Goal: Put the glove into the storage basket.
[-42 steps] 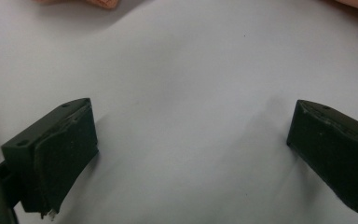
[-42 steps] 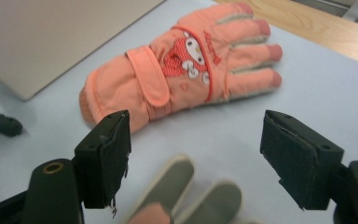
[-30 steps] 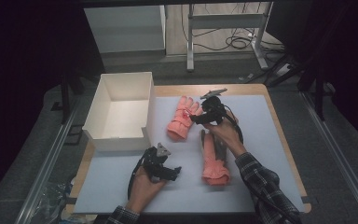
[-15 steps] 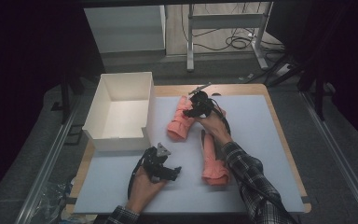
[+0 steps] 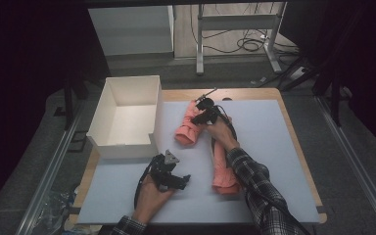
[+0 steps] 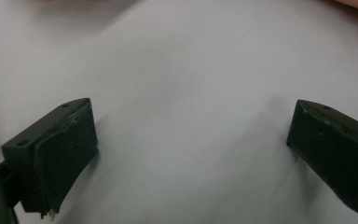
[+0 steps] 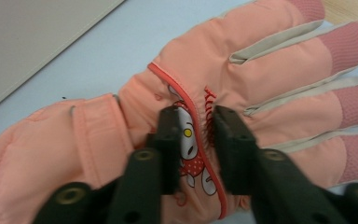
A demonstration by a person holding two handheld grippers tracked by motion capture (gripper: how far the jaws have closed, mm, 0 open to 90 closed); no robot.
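**Right claw pinches the far glove; the lift into the box comes next**

We are at the grasp itself. Our right claw (image 7: 193,140) sits on the back of the pink glove (image 7: 223,88) that lies on the table (image 5: 274,142), just beside the white box (image 5: 127,112) and on its right. Its jaws have just been closing, and in the right gripper view they stand narrow, with a ridge of the padded fabric and its red piping bunched between the pads, right at the small printed figure. We judge the pinch as made or nearly so, taken on the top layer of cloth only, not on the whole glove.

A second pink glove (image 5: 221,164) lies nearer to us, lengthwise under our right forearm, apart from the first one. Our left claw (image 5: 172,177) rests low over bare table in front of the box; in the left gripper view its jaws stand wide with nothing between them.

The next move, as we read it, calls for a straight lift until the cuff and fingers hang free of the table, then a carry leftward over the box wall. Since the hold is only a fold of slippery shell fabric, we should raise slowly and watch for the cloth sliding out. The box rim is tall, so the dangling glove needs clearance before we release.
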